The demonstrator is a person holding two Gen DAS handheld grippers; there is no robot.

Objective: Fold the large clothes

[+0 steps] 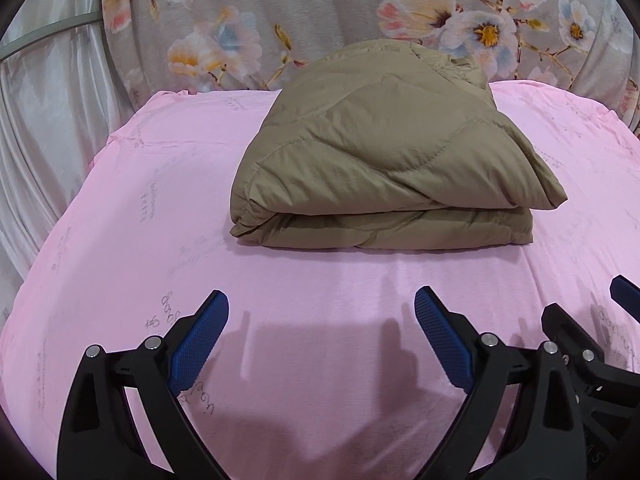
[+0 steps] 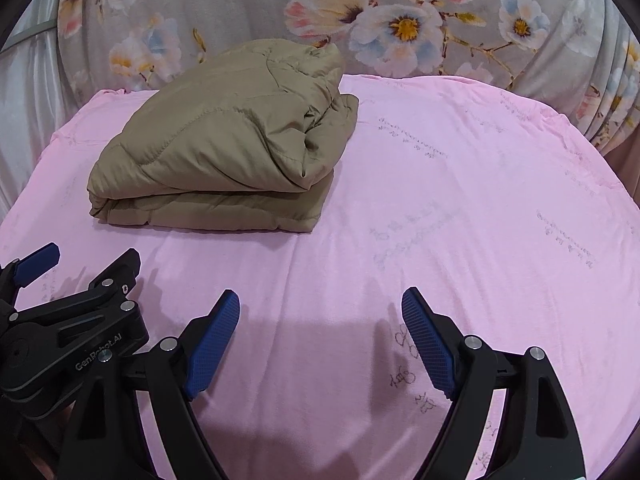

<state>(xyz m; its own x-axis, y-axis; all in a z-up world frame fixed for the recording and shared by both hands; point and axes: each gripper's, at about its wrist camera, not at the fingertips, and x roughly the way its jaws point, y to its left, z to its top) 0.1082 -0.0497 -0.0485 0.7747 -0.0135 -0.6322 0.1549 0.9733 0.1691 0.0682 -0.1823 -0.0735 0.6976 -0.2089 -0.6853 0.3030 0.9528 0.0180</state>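
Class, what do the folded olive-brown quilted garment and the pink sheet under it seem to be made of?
Folded olive-brown quilted garment: probably padded synthetic shell, going by its faint sheen, puffy bulk and curved stitch lines. Pink sheet: matte woven fabric, perhaps cotton, with faint printed lettering and soft creases.

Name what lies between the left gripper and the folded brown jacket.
Only bare pink sheet separates the left gripper from the folded brown jacket; the left wrist view shows it best.

Folded jacket (image 1: 384, 148) on sheet (image 1: 160, 208) (floral curtain (image 1: 280, 8) behind).
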